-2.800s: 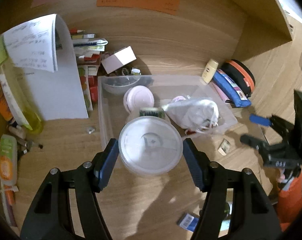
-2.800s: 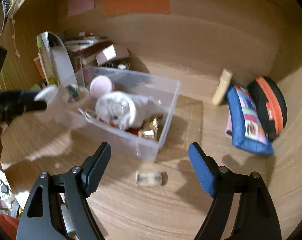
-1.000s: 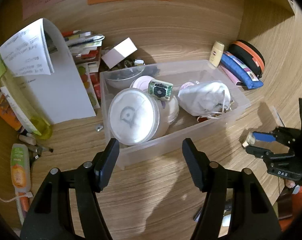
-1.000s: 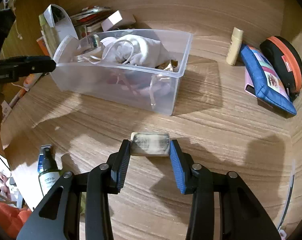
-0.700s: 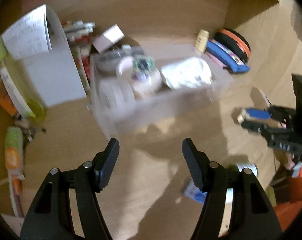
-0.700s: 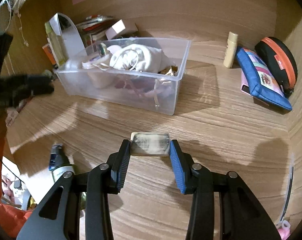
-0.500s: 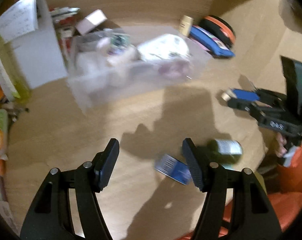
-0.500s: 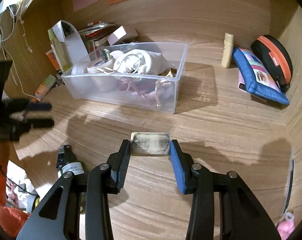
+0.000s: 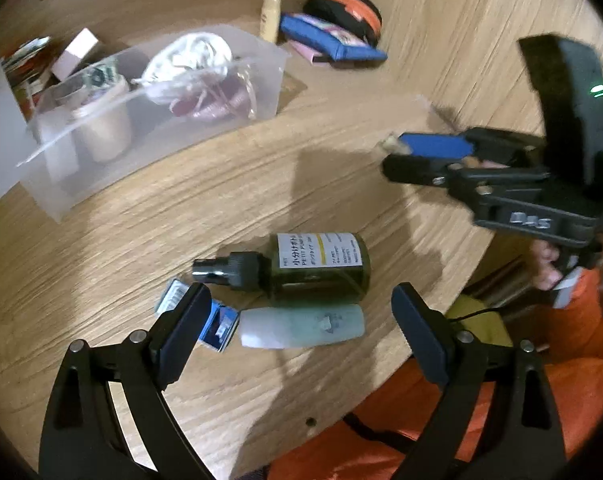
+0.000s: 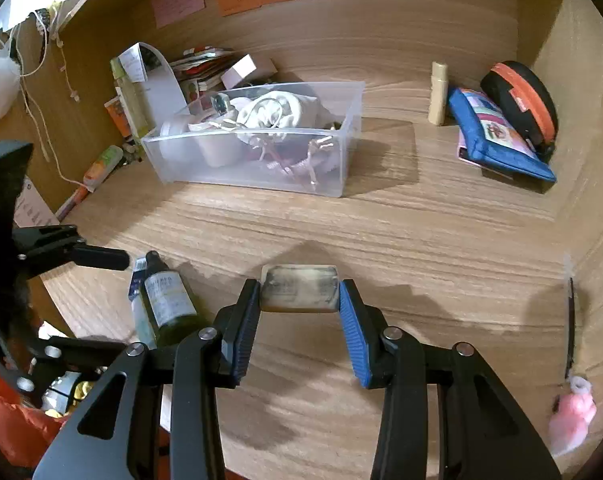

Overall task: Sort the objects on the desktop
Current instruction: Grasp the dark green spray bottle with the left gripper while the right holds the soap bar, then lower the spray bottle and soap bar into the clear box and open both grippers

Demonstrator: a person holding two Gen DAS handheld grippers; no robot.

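My right gripper (image 10: 299,312) is shut on a small pale rectangular block (image 10: 298,288) and holds it above the wooden desk; it also shows in the left wrist view (image 9: 417,156). My left gripper (image 9: 301,316) is open and empty, just above a dark green pump bottle (image 9: 301,266) lying on its side, with a pale green tube (image 9: 301,330) and a small blue packet (image 9: 217,326) beside it. The clear plastic bin (image 10: 261,168) holds a white pouch (image 10: 277,114), a round container and other items.
A blue pouch (image 10: 497,136), an orange-black case (image 10: 521,96) and a cream tube (image 10: 438,94) sit at the back right. Papers, boxes and tubes crowd the back left (image 10: 149,80). The desk's front edge is close under both grippers.
My left gripper let go of the round container into the bin, then pulled back and down to the bottle near the front edge. My right gripper closed on the block and lifted it.
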